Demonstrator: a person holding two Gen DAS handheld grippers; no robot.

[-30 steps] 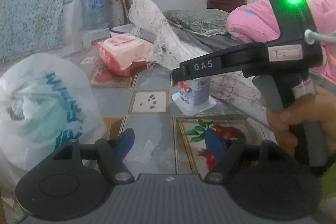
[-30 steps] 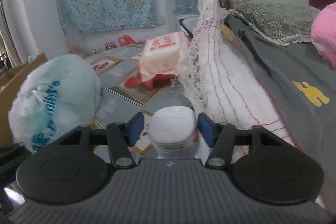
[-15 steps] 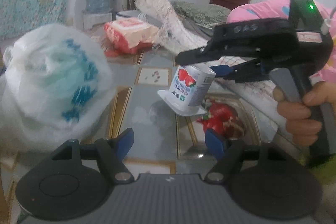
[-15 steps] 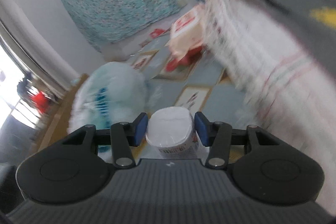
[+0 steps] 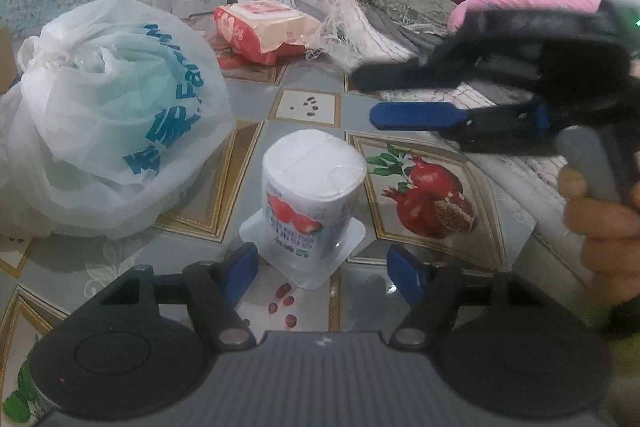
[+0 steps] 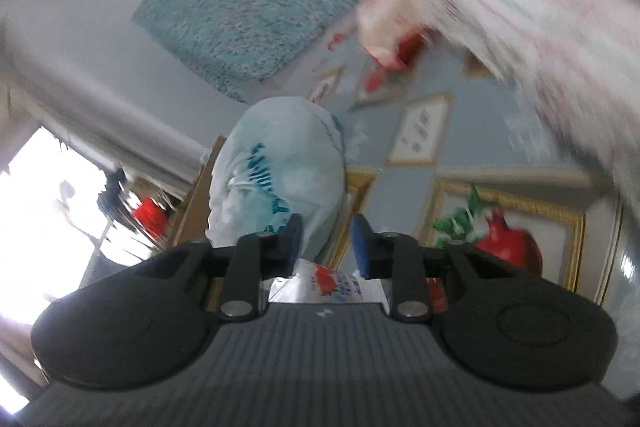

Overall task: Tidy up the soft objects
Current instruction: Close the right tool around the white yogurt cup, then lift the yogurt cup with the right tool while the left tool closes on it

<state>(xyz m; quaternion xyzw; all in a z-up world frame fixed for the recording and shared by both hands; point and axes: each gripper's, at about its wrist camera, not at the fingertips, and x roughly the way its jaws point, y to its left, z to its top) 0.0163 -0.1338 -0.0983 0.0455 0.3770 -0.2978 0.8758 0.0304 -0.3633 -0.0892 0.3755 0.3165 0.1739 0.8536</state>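
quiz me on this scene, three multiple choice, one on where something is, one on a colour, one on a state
1. Seen from the left wrist, where is the yogurt cup?
A) on the table, right of the plastic bag
B) inside the plastic bag
C) on top of the red packet

2. What colour is the print on the plastic bag?
A) red
B) black
C) blue

3. What is the right gripper holding?
A) the yogurt cup
B) nothing
C) the plastic bag

Answers:
1. A, the cup stands with its wide rim down on the table beside the bag.
2. C, the large letters on the white bag are blue.
3. B, its fingers are apart above the cup with nothing between them.
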